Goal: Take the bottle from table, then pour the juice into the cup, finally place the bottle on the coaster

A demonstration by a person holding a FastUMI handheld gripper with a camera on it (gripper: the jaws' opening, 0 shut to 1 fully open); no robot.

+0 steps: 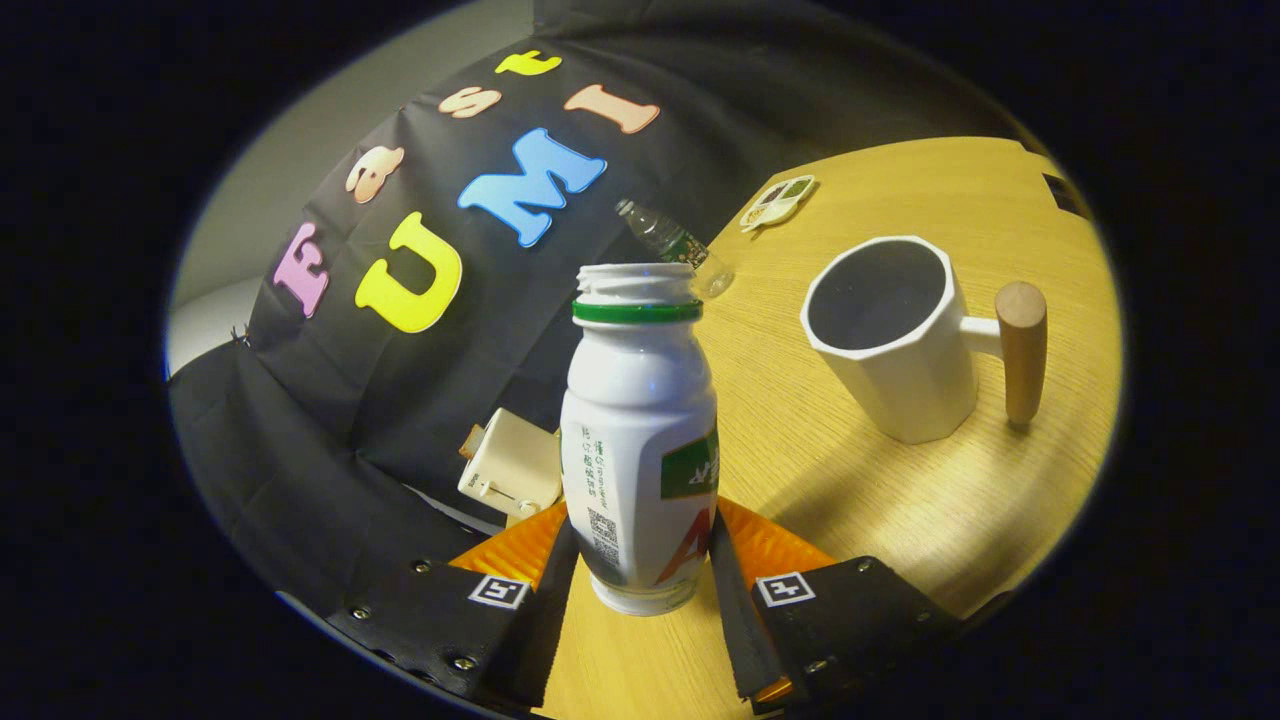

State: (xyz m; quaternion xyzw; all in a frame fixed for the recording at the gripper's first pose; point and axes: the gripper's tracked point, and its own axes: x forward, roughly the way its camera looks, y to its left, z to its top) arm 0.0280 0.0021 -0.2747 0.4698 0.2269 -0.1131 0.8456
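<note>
A white juice bottle with a green neck ring and no cap stands between my fingers. My gripper is shut on its lower body, one finger pressing on each side. The whole scene leans, so the bottle is tilted against the wooden table. Ahead and to the right of the bottle sits a white faceted cup with a wooden handle; its inside looks dark and empty. Far beyond the cup, near the table's back edge, lies a small flat patterned piece that looks like the coaster.
A clear plastic bottle lies at the table's edge just behind the held bottle's mouth. Left of the held bottle, by the black cloth wall, is a cream box-like object. Bare wood lies between the bottle and the cup.
</note>
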